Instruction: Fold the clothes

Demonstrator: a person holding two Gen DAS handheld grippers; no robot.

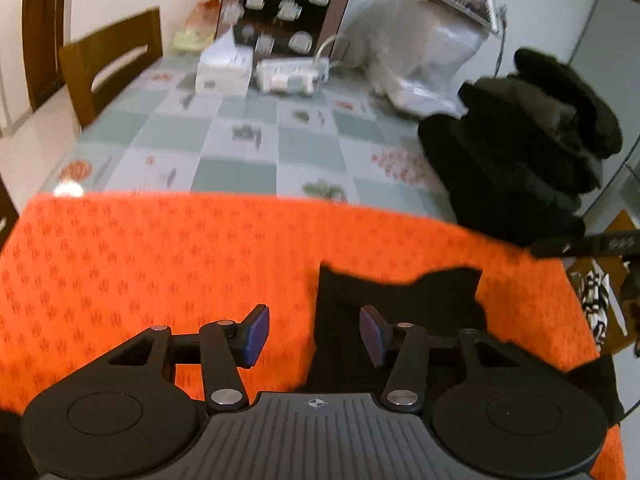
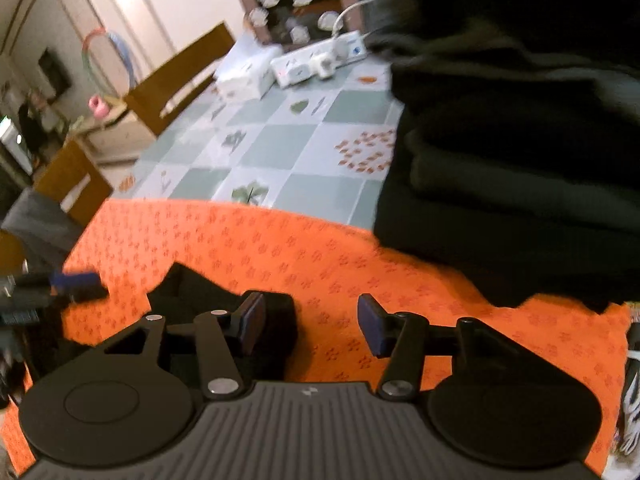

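Motion blur smears the stacked dark folded clothes (image 2: 516,140), cut off by the right-wrist view's edge.

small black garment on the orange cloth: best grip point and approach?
Take the black garment at its far corners, where the edge stands raised and ragged off the orange cloth. Come from above and the near side, one tool per corner. Left tool and right tool are both open, nothing between the pads.
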